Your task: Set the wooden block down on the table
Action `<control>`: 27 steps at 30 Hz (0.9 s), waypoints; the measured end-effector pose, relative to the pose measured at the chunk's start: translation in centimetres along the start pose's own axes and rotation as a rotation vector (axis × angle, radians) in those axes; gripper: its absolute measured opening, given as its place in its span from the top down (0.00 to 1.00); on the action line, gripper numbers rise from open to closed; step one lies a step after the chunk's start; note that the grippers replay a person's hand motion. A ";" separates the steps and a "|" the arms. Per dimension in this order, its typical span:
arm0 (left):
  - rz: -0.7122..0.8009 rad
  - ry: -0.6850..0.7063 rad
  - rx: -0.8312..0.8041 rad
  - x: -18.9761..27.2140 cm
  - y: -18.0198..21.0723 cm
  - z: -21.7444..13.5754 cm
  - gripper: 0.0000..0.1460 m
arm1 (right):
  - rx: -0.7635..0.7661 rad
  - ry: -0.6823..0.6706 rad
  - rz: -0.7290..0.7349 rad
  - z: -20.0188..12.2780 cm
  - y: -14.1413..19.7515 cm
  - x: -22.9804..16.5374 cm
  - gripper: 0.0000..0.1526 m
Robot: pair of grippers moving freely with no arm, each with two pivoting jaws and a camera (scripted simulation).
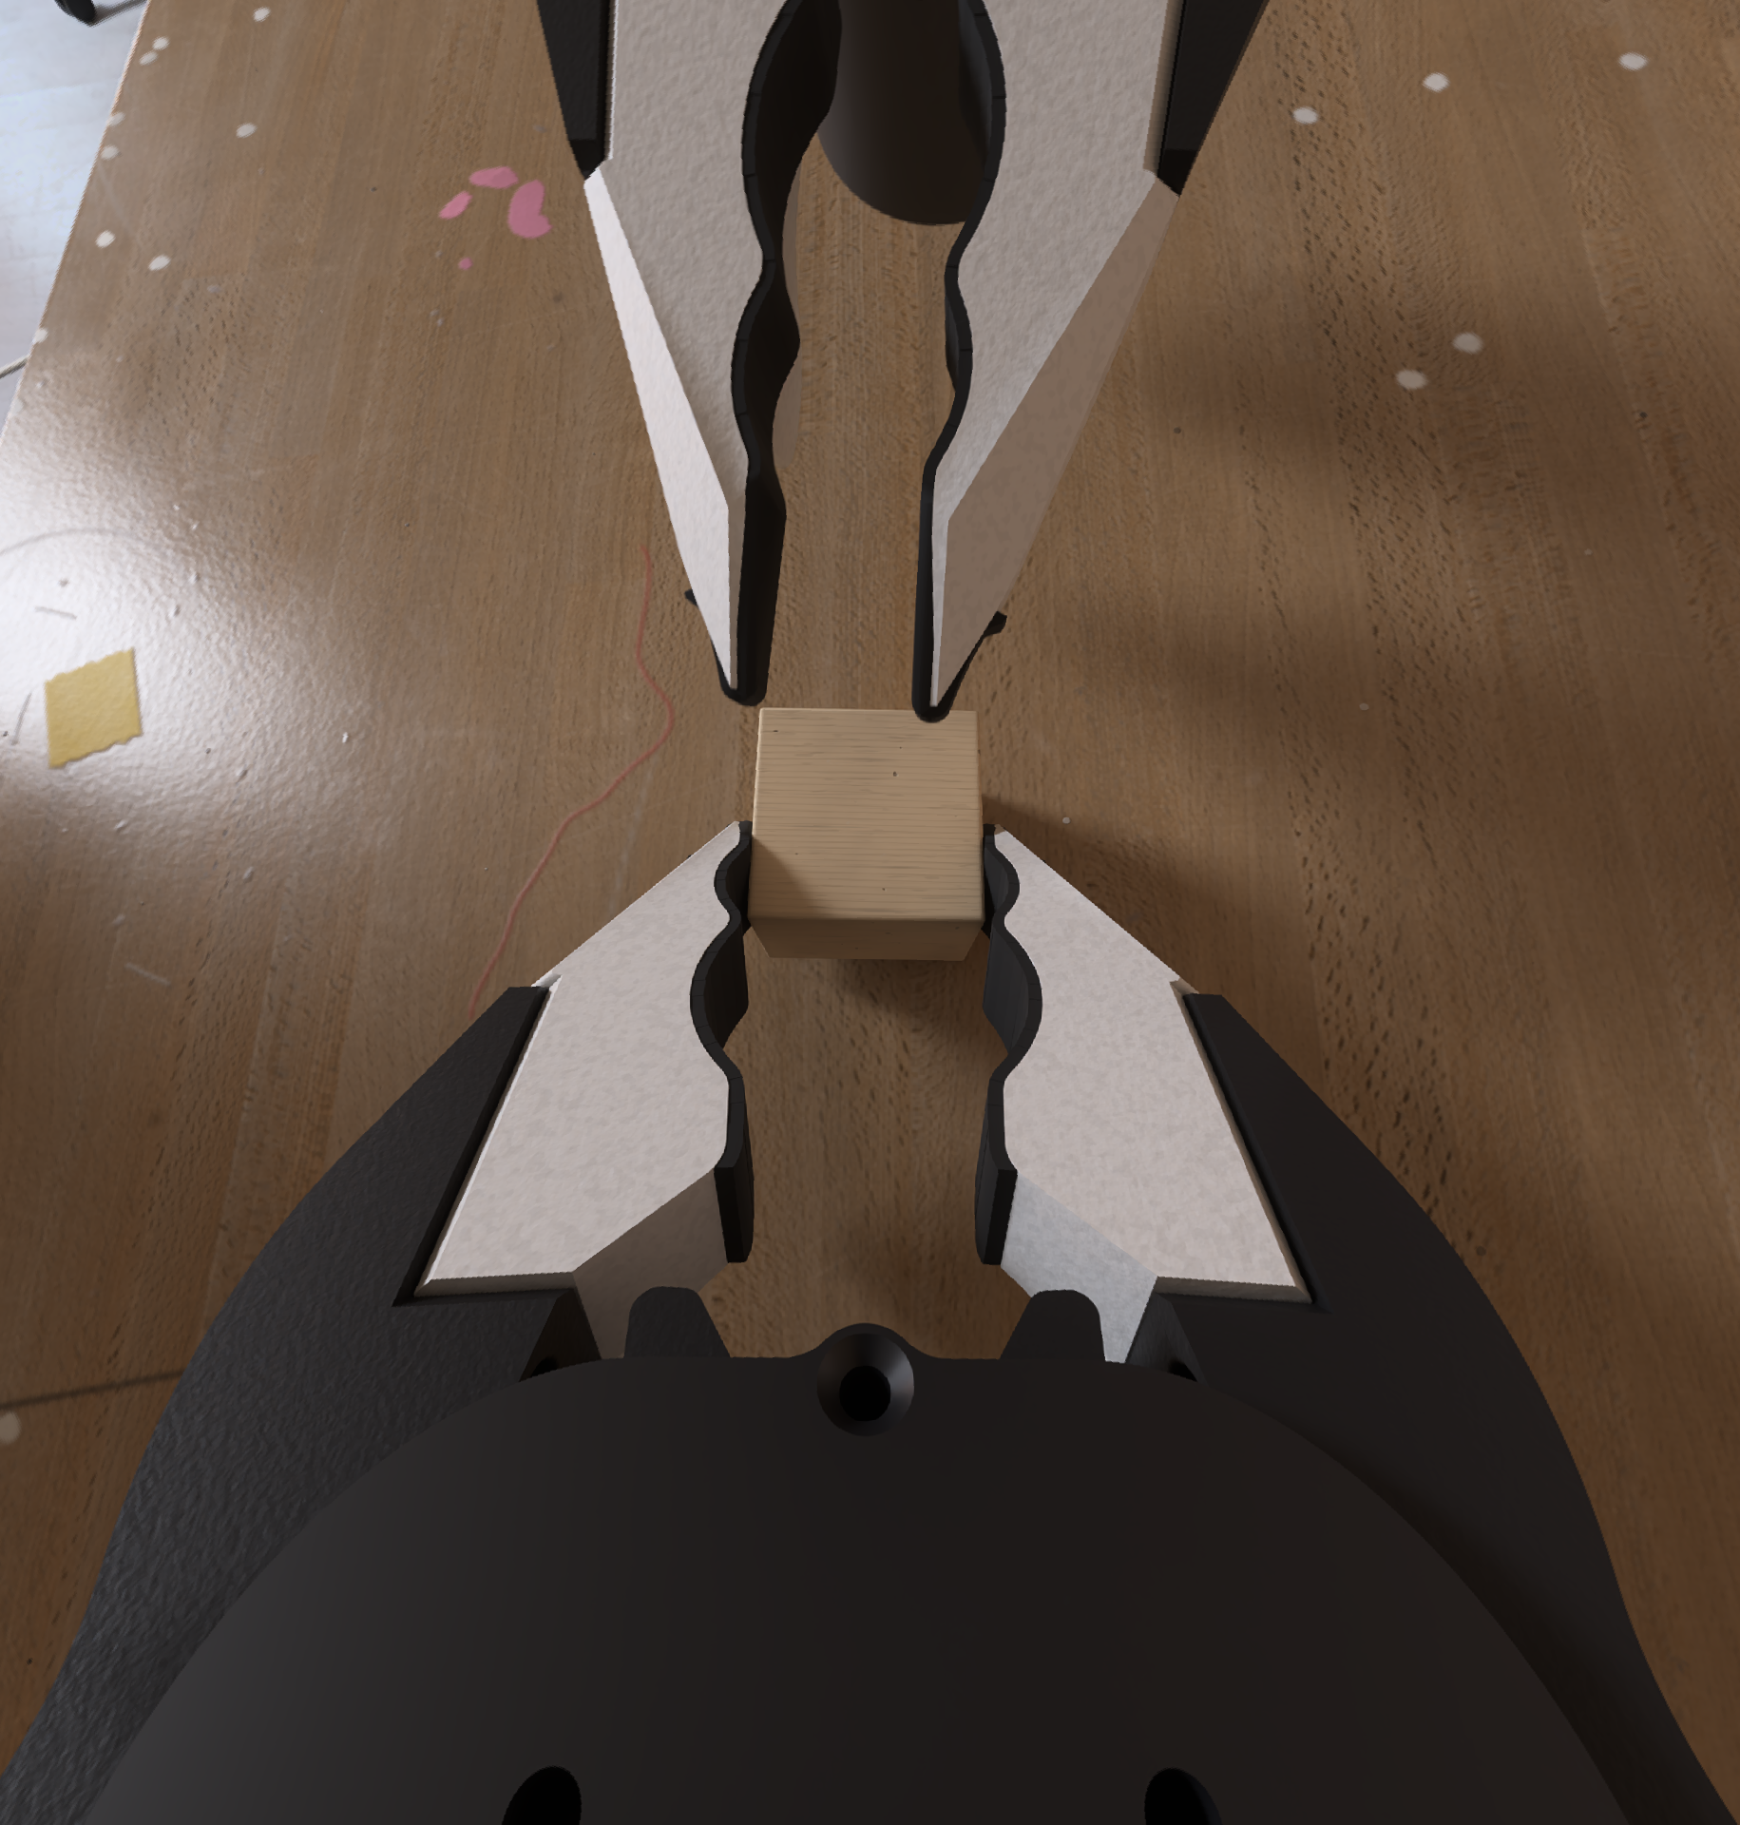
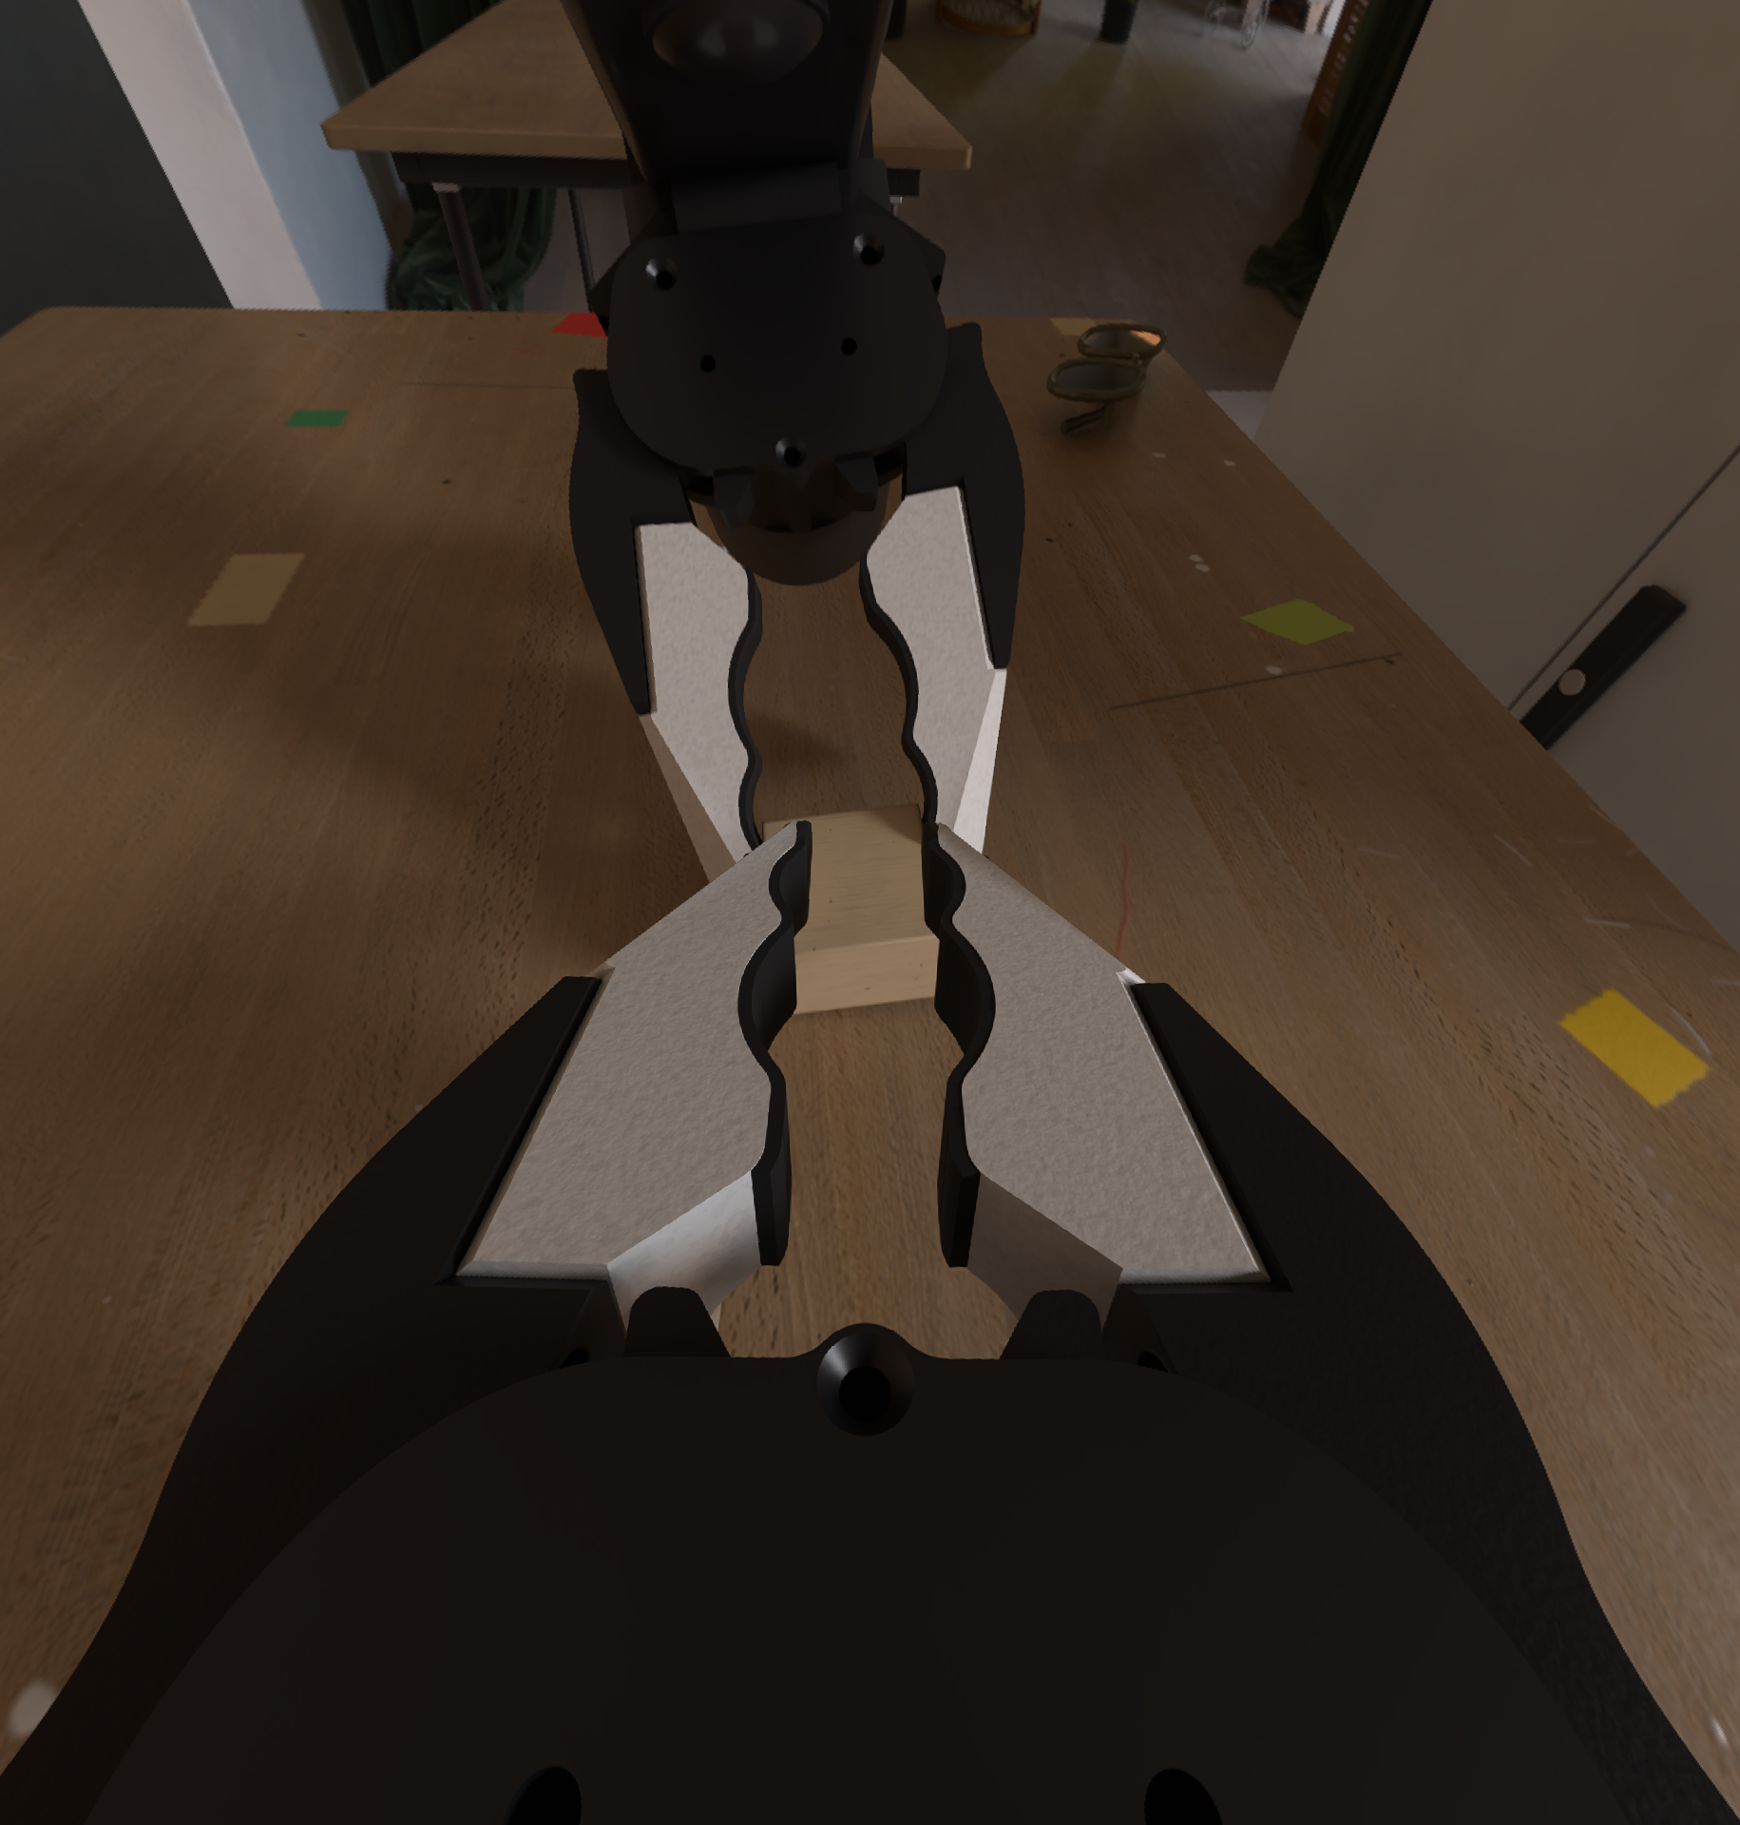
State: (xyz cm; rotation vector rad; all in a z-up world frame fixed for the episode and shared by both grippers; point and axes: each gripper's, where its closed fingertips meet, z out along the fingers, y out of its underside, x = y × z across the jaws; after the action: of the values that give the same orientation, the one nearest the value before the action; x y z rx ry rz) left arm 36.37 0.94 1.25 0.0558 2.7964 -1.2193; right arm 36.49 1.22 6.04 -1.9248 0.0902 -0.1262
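**Two claws meet over one small block**

The left gripper (image 1: 866, 859) clamps the wooden block (image 1: 866, 839) between its fingertips above the wooden table (image 1: 1339, 691) — pads pressed against the block's left and right faces, the grip taken only at the very tips, so the far part of the cube juts out beyond them. A soft shadow beneath the near edge suggests the block sits just above the board, or at most barely on it; the views do not settle which. The right gripper (image 1: 839, 696) faces it from the far side, jaws parted to roughly the block's own width and holding nothing, its tips just at the block's far top edge, with the right-hand tip seeming to brush a corner.

Seen from the right wrist camera, that same gripper (image 2: 866, 849) looks down its open fingers at the block (image 2: 861, 918), which lies ahead between the tips rather than in their grasp, while the left gripper (image 2: 841, 830) pinches it from behind.

To finish well, the block likely wants lowering flat until its base bears fully on the table, then an even, small opening of the jaws — and a straight retreat, lest a pad drag the cube or tip it onto the waiting claw. A yellow tape scrap (image 1: 91, 706) and pink paint splotches (image 1: 510, 202) lie well off to the left
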 end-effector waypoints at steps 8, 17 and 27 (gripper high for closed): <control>0.025 0.000 -0.003 0.5 -0.4 0.2 0.69 | -0.022 -0.010 -0.002 1.8 -0.8 -0.6 0.86; 0.017 0.019 -0.012 0.7 -0.2 0.3 0.69 | -0.015 -0.066 0.015 0.7 0.0 -0.6 0.85; 0.007 0.008 0.004 0.7 -0.3 0.2 0.69 | 0.011 0.010 0.108 1.7 -1.1 -0.2 0.87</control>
State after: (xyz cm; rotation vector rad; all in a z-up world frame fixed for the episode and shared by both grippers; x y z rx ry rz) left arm 35.68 0.60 1.25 0.0708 2.7984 -1.2261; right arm 36.52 3.18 6.43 -1.9044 0.1993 -0.0637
